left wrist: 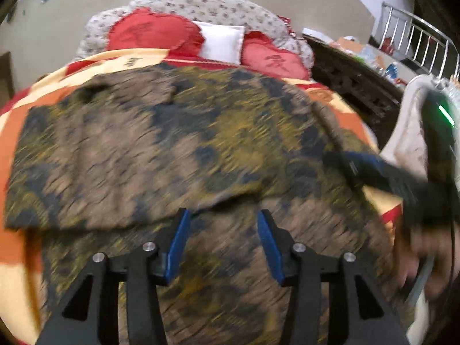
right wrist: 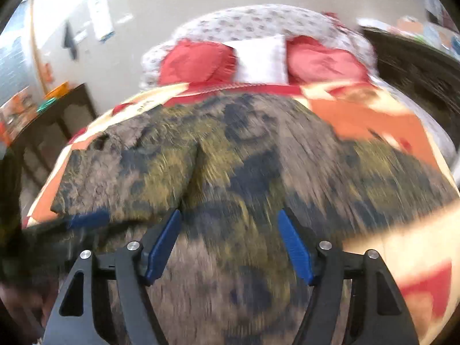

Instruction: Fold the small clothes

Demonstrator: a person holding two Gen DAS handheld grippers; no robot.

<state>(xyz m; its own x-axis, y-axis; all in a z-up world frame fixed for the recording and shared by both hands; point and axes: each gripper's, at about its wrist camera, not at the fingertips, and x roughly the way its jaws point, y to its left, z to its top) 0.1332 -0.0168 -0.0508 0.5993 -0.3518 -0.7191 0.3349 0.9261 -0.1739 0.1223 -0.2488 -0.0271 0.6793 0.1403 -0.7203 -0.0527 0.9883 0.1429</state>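
Observation:
A camouflage garment [left wrist: 178, 143] in brown, olive and dark blue lies spread over the bed, with one layer folded over and its edge running just ahead of my left fingertips. My left gripper [left wrist: 222, 212] hovers over the garment's near part, jaws apart and nothing pinched between the blue pads [left wrist: 178, 241]. My right gripper [right wrist: 230, 212] stands open above the same garment [right wrist: 244, 158], also with nothing held. In the left wrist view the right gripper [left wrist: 373, 169] is a blurred shape at the garment's right edge. The left gripper [right wrist: 86, 220] shows blurred at the far left of the right wrist view.
An orange, cream and red blanket [left wrist: 17, 143] covers the bed. Two red pillows [left wrist: 152, 33] and a white pillow [left wrist: 221, 41] lean on a floral headboard [left wrist: 212, 5]. Dark wooden furniture [left wrist: 353, 86] and a metal railing [left wrist: 417, 40] stand at the right. A hand [left wrist: 422, 258] holds the right gripper.

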